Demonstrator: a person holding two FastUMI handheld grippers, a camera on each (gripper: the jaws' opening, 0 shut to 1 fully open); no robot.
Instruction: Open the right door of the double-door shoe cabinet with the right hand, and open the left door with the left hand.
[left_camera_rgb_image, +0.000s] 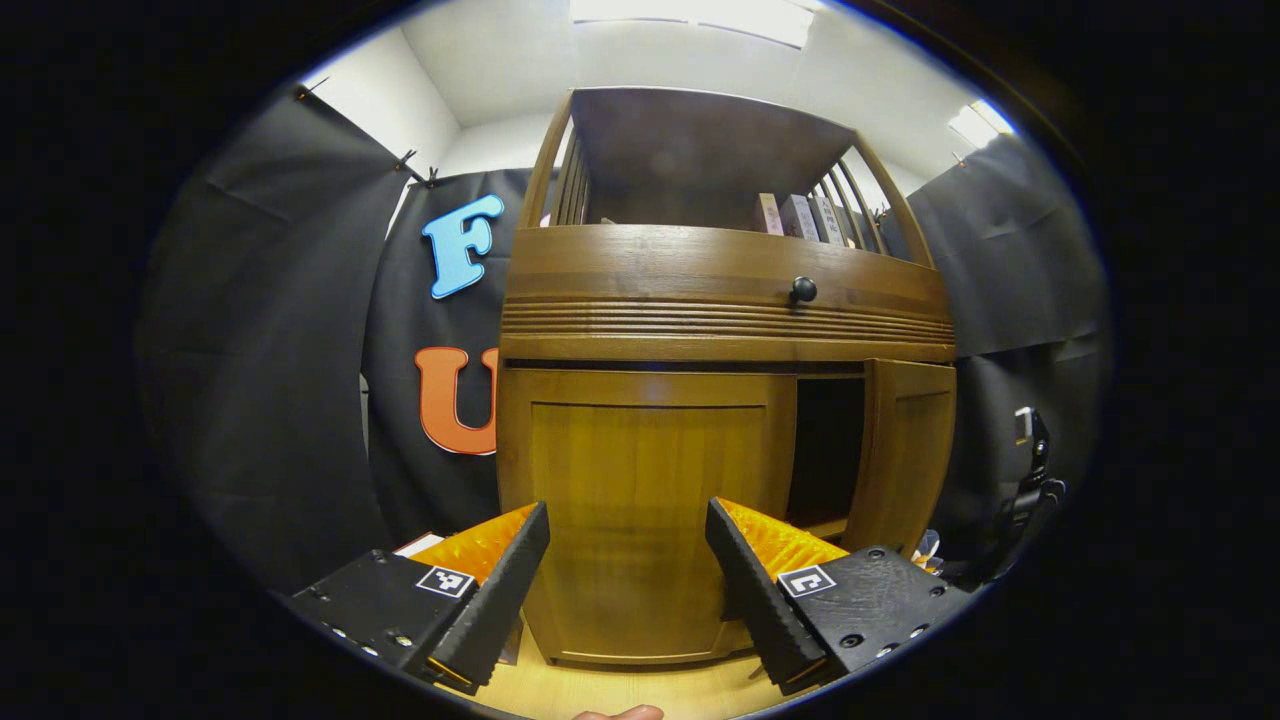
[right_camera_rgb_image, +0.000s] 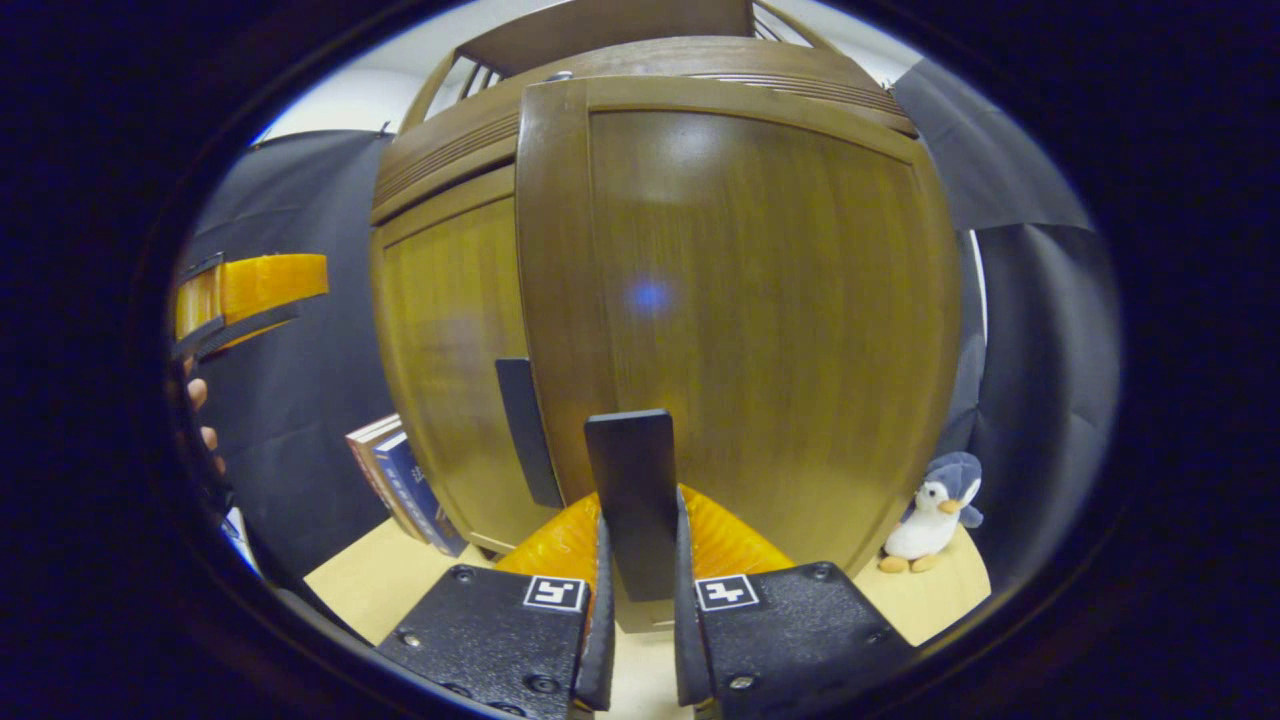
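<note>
Right door (left_camera_rgb_image: 905, 450) is partly done: in the left gripper view it's swung out from the shoe cabinet (left_camera_rgb_image: 720, 330), with a dark gap showing between it and the left door (left_camera_rgb_image: 640, 500). I'd call it roughly half open, not full swing. Left door sits flush, so that half of the task is not started.

Your right gripper (right_camera_rgb_image: 637, 640) is clamped on the right door's handle (right_camera_rgb_image: 632, 500), a flat dark vertical tab. Both fingers press its lower end, and the door panel (right_camera_rgb_image: 740, 300) stands right in front of the camera. The matching handle on the left door (right_camera_rgb_image: 528, 430) sits just to the left of it in that view, at the closed door's inner edge.

Your left gripper (left_camera_rgb_image: 628, 590) has its jaws wide apart and holds nothing. It's aimed square at the left door's panel, near it but not touching as far as I can tell. The left handle isn't identifiable in the left gripper view. Going by the right gripper view, it's at the door's inner edge, so you'd need to shift toward the gap side to reach it.

In the right gripper view, the left gripper (right_camera_rgb_image: 245, 295) also shows far left, well apart from both handles.

Left to do, by my read: finish the right door's swing, then grab the left handle and pull.
</note>
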